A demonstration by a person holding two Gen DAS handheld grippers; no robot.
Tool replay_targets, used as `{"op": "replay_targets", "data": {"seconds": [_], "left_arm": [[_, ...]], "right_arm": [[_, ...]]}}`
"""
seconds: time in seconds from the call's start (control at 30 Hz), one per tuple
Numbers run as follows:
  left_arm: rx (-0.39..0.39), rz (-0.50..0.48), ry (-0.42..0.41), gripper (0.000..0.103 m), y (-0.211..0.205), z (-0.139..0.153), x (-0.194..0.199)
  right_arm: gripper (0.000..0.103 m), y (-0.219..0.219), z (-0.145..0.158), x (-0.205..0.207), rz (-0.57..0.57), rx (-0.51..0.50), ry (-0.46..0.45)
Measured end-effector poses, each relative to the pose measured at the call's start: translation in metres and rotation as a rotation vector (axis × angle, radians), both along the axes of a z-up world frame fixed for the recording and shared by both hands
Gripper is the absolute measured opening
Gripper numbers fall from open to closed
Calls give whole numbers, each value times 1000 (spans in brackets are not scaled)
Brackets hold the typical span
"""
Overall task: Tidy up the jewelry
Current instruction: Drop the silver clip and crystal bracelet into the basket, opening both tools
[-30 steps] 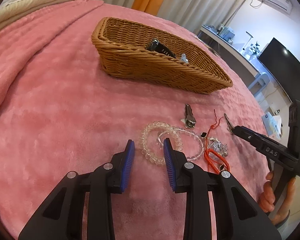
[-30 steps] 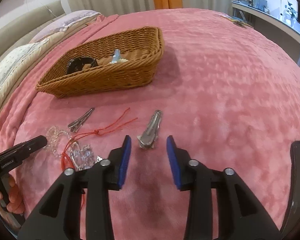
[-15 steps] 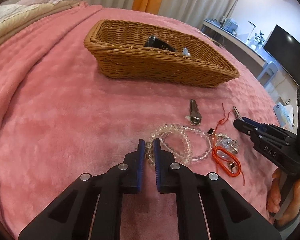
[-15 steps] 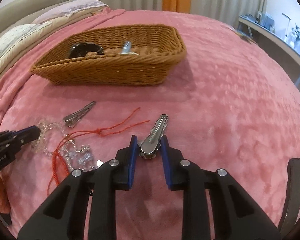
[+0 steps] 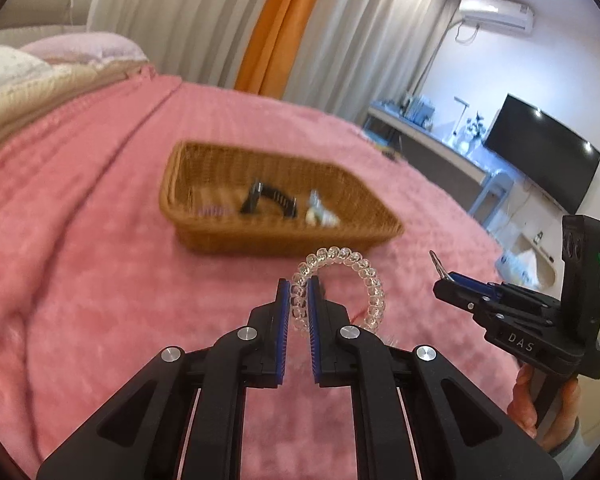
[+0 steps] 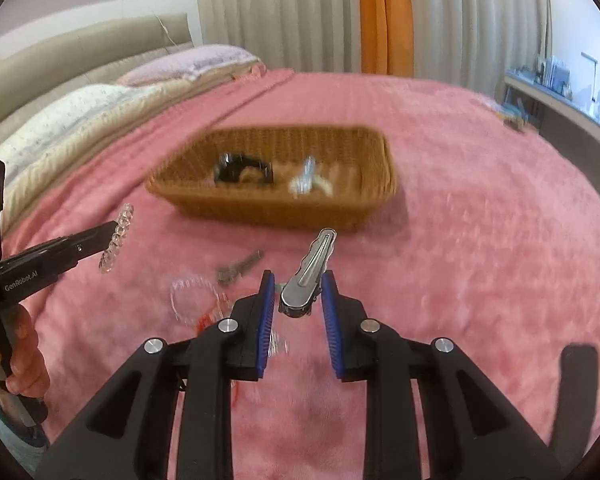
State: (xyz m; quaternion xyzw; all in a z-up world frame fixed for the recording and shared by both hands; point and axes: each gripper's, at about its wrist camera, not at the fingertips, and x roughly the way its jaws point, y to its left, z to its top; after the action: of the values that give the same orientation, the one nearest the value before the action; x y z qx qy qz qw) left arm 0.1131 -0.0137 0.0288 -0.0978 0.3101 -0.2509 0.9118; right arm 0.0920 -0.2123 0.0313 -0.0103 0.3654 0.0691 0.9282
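My left gripper (image 5: 299,285) is shut on a clear beaded bracelet (image 5: 370,280) and holds it lifted above the pink blanket, short of the wicker basket (image 5: 276,236). It also shows in the right wrist view (image 6: 118,236). My right gripper (image 6: 298,286) is shut on a silver hair clip (image 6: 310,270), lifted, with the basket (image 6: 276,208) ahead. The basket holds a black item (image 6: 240,170) and a pale item (image 6: 306,182). A second clear bracelet (image 6: 192,296), another silver clip (image 6: 238,268) and a red cord (image 6: 204,322) lie on the blanket.
The pink blanket (image 6: 480,240) covers the bed. Pillows (image 6: 80,116) lie at the far left. A desk (image 5: 432,140) and a TV (image 5: 540,152) stand beyond the bed's right edge.
Both grippers closed, the left on the bracelet and the right on the hair clip, then lifted them off the blanket toward the basket.
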Motion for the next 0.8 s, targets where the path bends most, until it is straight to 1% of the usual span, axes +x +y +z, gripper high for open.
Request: {"op": "replay_targets", "data": {"seconds": [0.07,0.17,0.27,0.37,0.43,0.5,0.57,0.63,0.73,0.8], "left_arm": [[9,15,-32,7,-2,18,1],[20,39,-69,7,-3,44,9],[38,78,-95,7,-5,63,25],[61,104,-94,7,-9,71,48],[68,124,-85,7,-10,70,63],[98,171,-71,7,-10,61,81],[132,210,-48,7,-9,48,101],[146,220,-15,7,-8,33,119],[141,222,23,7,-6,13,140],[151,219,35,7,-8,5,145]], "right_arm": [[21,4,18,10,10,-17,-40],[21,11,34,27,20,-60,-84],[21,18,42,45,30,-96,-101],[21,20,43,70,26,-101,-108],[21,17,39,92,13,-86,-97],[21,15,30,109,7,-78,-76],[21,16,17,122,6,-104,-43],[21,18,3,137,10,-110,-10],[21,17,-12,154,13,-72,33],[21,15,-25,166,9,-39,79]]}}
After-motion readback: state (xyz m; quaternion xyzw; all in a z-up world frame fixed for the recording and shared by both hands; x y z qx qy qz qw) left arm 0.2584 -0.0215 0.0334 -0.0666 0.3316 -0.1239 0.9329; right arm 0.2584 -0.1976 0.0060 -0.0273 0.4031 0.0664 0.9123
